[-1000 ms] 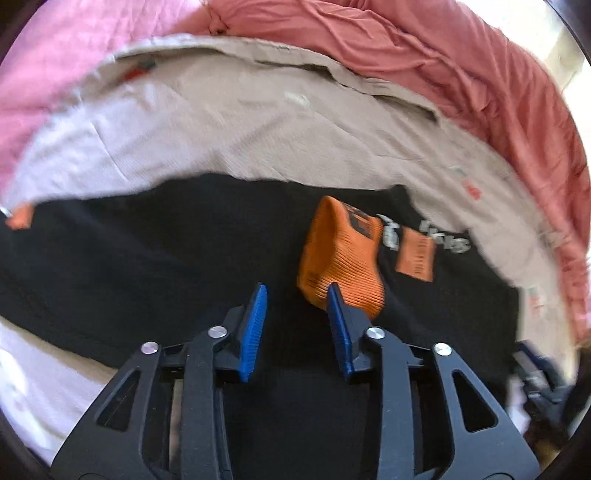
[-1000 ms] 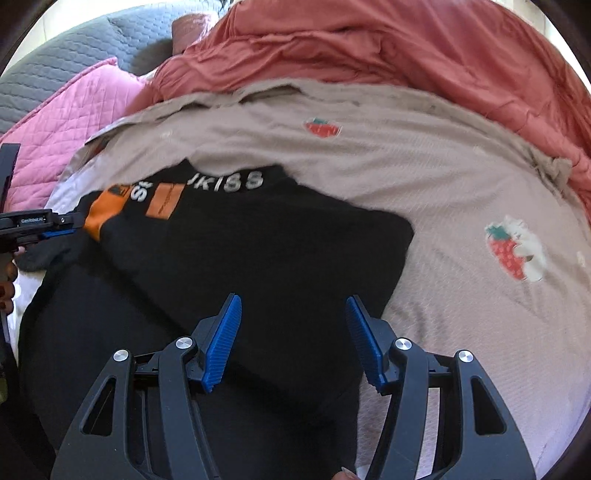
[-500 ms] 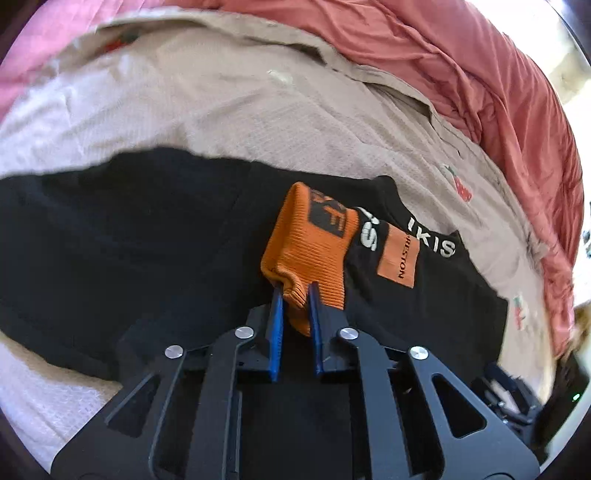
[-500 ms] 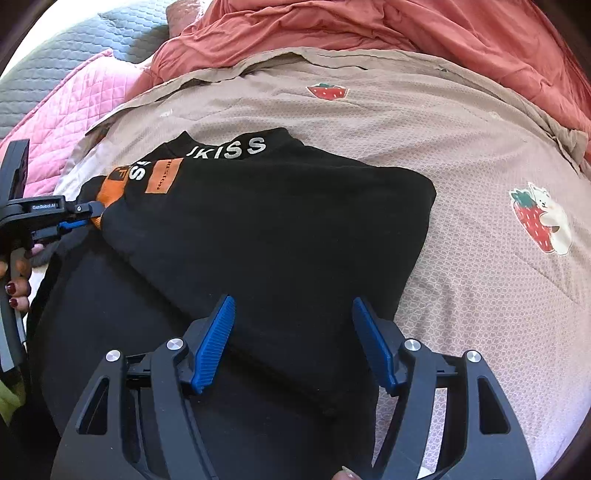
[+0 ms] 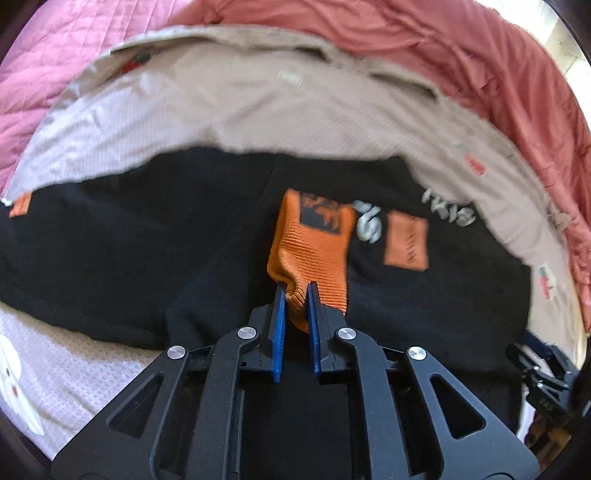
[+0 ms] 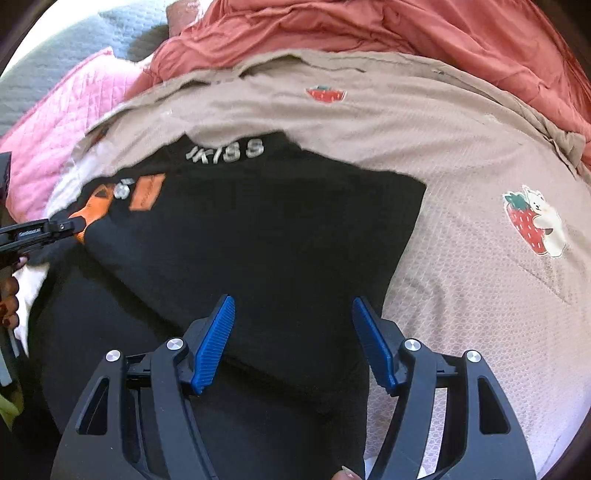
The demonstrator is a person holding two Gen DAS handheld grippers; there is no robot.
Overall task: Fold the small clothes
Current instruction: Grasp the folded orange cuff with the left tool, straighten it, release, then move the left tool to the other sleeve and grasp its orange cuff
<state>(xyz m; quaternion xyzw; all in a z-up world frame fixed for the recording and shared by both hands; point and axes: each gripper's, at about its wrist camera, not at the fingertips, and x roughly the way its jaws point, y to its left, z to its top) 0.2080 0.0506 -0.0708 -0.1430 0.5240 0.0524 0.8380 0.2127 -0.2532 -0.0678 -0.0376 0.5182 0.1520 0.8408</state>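
Black garment's (image 5: pixel 147 240) orange cuff (image 5: pixel 310 251) pinched by left gripper (image 5: pixel 294 295) fingers (right gripper (image 6: pixel 291 314) spread, empty).

Left tool (image 5: pixel 294 295) clamped, right tool (image 6: pixel 291 314) agape.

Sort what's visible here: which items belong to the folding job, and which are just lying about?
In the job:
- black garment
- its orange cuff, pinched in the left claw
- right claw, open above the garment

Lying about:
- beige strawberry-print cover
- red blanket
- pink quilt
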